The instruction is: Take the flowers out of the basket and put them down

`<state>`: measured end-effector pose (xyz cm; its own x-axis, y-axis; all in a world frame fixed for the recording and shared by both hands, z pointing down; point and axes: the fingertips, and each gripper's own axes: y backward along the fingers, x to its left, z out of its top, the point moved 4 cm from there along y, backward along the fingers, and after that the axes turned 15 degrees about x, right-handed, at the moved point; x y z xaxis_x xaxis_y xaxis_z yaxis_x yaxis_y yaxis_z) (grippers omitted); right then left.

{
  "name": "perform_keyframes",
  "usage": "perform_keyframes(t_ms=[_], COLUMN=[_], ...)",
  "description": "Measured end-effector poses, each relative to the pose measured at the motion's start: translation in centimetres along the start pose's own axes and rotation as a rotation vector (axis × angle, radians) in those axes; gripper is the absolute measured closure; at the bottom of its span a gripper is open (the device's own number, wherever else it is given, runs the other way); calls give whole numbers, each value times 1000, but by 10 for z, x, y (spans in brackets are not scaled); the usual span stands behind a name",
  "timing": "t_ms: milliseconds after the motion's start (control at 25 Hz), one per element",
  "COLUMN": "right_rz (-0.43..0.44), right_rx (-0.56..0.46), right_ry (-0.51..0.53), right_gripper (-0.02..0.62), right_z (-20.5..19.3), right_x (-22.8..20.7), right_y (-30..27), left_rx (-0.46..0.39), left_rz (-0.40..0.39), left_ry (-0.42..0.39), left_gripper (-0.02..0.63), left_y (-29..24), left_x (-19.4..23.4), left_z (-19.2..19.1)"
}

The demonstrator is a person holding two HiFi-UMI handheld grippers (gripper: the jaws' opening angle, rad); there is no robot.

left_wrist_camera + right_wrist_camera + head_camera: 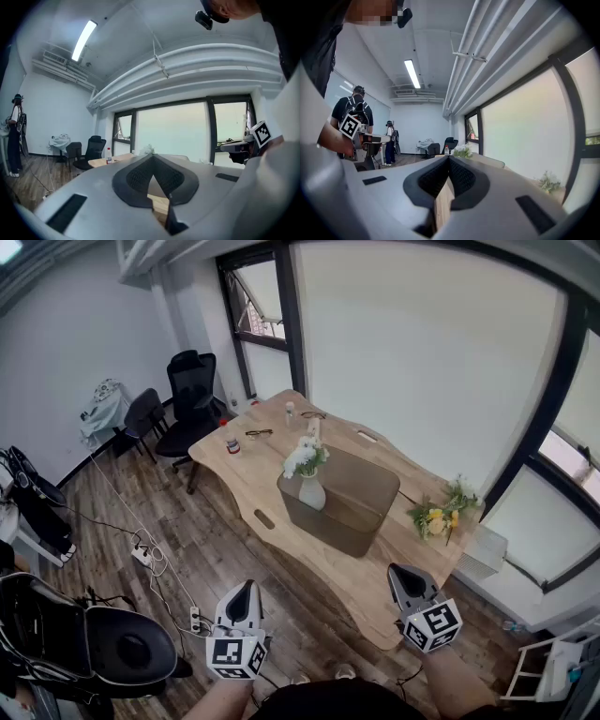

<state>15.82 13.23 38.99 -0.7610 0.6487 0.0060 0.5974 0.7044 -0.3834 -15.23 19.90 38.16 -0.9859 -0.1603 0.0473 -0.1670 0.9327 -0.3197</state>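
A brown basket [361, 486] stands in the middle of the wooden table [281, 493]. White flowers [304, 458] in a white vase [312, 492] rise from the basket's left end. A bunch of yellow flowers [439, 516] lies on the table to the right of the basket. My left gripper [247, 589] and right gripper [399, 571] hang off the table's near edge, both shut and holding nothing. In the left gripper view the gripper [152, 159] points at the table with its tips together. The right gripper [449, 159] also has its pads [459, 176] closed.
A bottle [232, 439] and glasses [259, 434] lie at the table's far left. Black office chairs [192, 390] stand beyond it. A power strip and cables [145, 555] lie on the floor; a black seat [122, 648] is at lower left. People [356, 112] stand in the room.
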Motion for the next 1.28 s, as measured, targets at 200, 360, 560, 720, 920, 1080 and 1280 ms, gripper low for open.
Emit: perform_keyframes(t_ms=[200, 360, 560, 720, 920, 1080, 1280], right_rz=[2, 11, 69, 124, 147, 135, 112], right_rx=[6, 12, 0, 1, -4, -9, -20], right_ry=[-3, -4, -21, -16, -65, -62, -63], right_gripper=[572, 572, 572, 572, 572, 572, 572], right_z=[-2, -7, -8, -11, -11, 1, 15], right_x=[-9, -17, -25, -29, -41, -45, -42], right_y=[1, 3, 0, -6, -21, -35, -56], left_rx=[3, 3, 0, 0, 10, -8, -32], left_rz=[-19, -12, 20, 45, 62, 57, 36], left_ry=[-18, -26, -38, -35, -46, -31, -123], left_gripper=[606, 606, 606, 606, 606, 606, 606], left_y=[-9, -13, -17, -16, -21, -38, -62], left_x=[-18, -27, -35, -44, -39, -25, -11], left_z=[2, 6, 13, 11, 10, 19, 31])
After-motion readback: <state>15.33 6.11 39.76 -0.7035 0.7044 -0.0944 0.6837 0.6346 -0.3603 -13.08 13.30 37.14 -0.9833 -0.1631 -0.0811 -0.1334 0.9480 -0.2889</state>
